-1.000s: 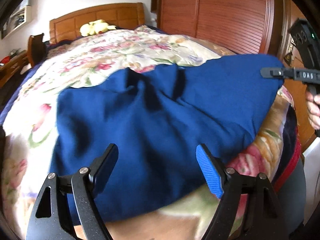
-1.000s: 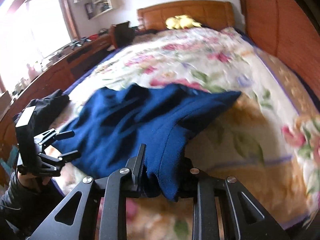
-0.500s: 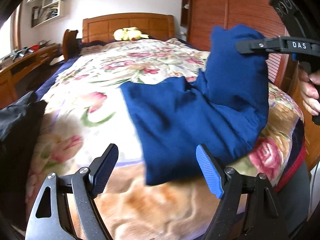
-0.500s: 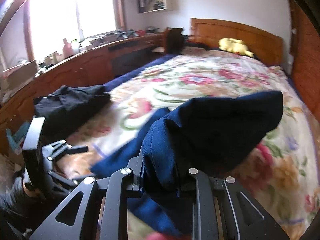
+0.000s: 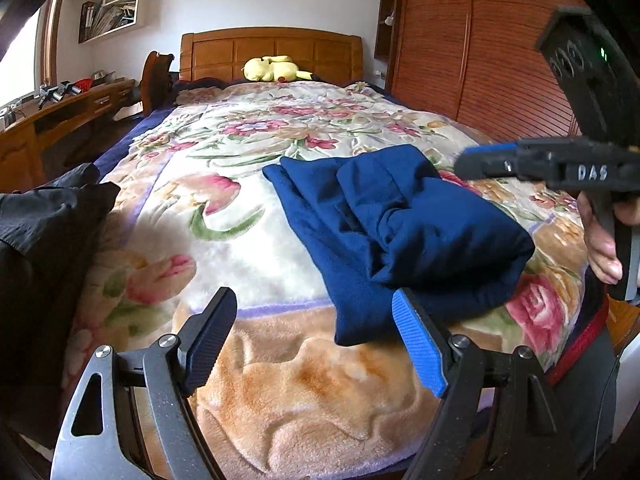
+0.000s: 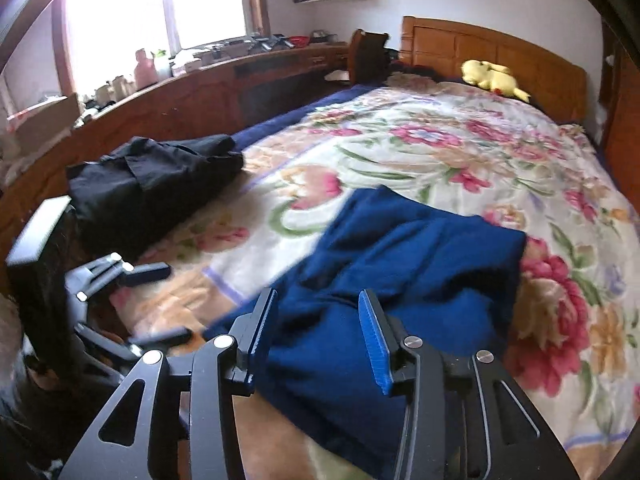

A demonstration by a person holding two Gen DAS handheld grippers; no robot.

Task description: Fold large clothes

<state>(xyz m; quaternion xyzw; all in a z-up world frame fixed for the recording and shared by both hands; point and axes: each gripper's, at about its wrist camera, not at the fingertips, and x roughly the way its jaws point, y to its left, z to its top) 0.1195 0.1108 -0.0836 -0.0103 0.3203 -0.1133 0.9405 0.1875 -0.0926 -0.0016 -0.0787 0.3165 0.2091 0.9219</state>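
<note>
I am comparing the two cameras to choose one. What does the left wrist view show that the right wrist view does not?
Only the left wrist view shows the wooden wardrobe and the open right gripper from the side. Only the right wrist view shows the bright window and the bottles beneath it. Both show the blue garment, the black clothes, the floral blanket and the yellow plush toy.

The only legible marking is "DAS", in raised letters on the arm of the right hand-held gripper (image 5: pixel 476 160).
</note>
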